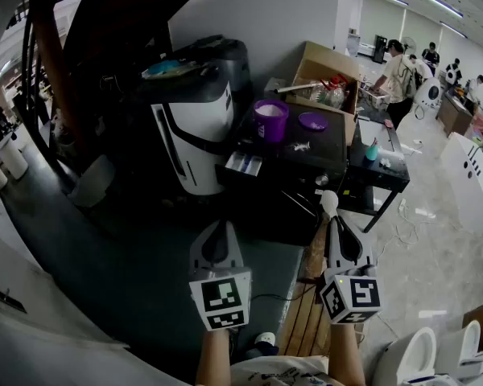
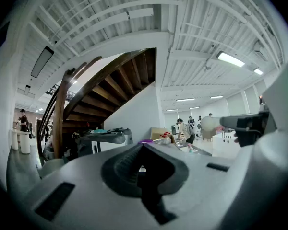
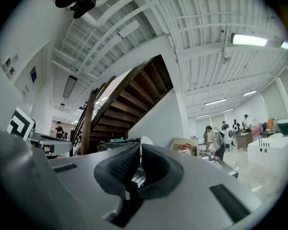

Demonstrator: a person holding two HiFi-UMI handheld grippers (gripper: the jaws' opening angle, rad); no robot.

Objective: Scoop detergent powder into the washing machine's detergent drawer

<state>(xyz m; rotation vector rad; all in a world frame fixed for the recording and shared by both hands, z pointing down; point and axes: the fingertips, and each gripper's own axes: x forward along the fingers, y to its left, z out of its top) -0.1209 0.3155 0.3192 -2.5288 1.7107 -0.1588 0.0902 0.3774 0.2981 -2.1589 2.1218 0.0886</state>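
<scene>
Right gripper [image 1: 336, 223] is clamped on the white scoop [image 1: 328, 203], left gripper [image 1: 217, 230] closed and empty; the detergent tub [image 1: 270, 119] lies well ahead-left of the right gripper and the drawer [image 1: 243, 164] nearer, so recommend a shallow dip and a level carry.

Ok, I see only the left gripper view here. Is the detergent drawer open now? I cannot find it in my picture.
Observer: Yes. In the head view the detergent drawer stands pulled out of the black machine, and its pale compartments show from above.
Operator: And the powder, where is it?
Observer: A purple tub with something white in it stands on top of that machine. Its lid is off and lies beside it.
Operator: Does the other hand hold anything?
Observer: The right gripper does. Its own view shows the tongs shut on the thin handle of a white scoop.
</scene>
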